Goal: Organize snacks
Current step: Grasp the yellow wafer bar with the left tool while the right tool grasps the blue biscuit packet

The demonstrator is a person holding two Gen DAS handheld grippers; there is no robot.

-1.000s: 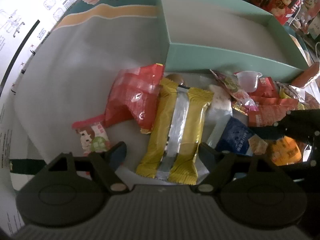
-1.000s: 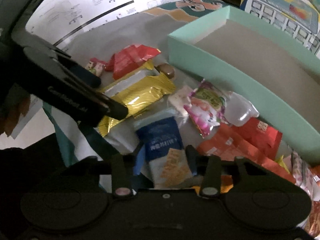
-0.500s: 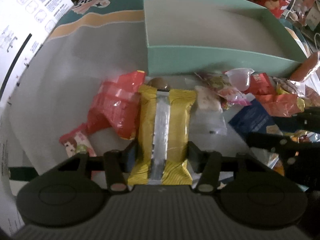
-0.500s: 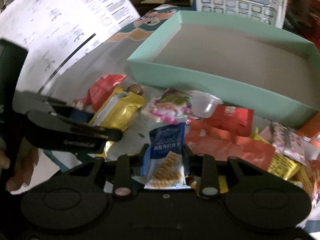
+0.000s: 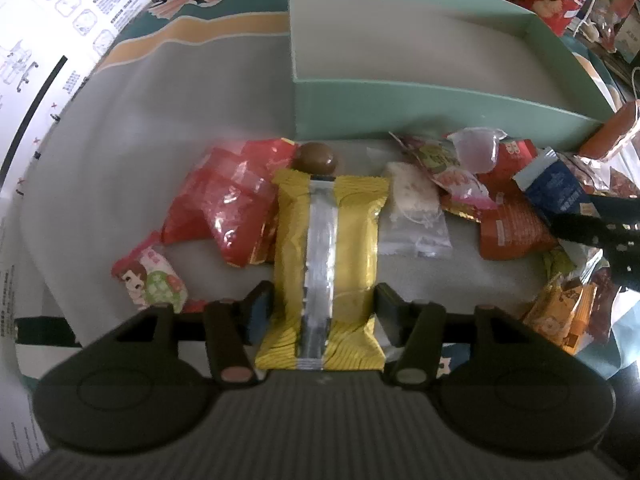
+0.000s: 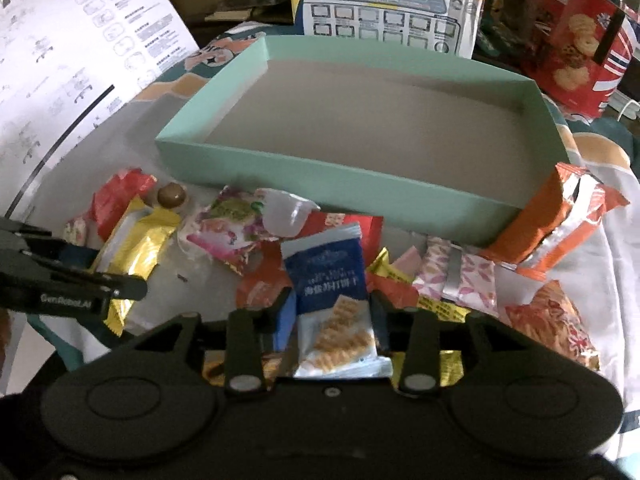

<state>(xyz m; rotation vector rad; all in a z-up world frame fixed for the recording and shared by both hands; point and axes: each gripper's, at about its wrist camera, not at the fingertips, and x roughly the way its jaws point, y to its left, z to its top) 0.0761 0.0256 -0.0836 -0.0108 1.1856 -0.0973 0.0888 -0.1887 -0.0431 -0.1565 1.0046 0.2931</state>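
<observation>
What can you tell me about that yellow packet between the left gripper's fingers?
The yellow packet is a shiny foil wrapper with a silver seam strip down its middle and crimped ends. It sits lengthwise between the left gripper, whose jaws are opening slightly. Its far end touches a brown ball, and it overlaps a red packet.

Home — cartoon tablecloth (image 6: 208,56); biscuit tin (image 6: 576,40); toy box (image 6: 384,4).

Non-task stuff: white instruction sheet (image 6: 80,64) w/ diagrams, upper left of right wrist view. Yellow-edged box w/ screen graphic (image 6: 384,4) top centre. Patterned cloth (image 5: 192,20) w/ cartoon print, upper left of left wrist view.
</observation>
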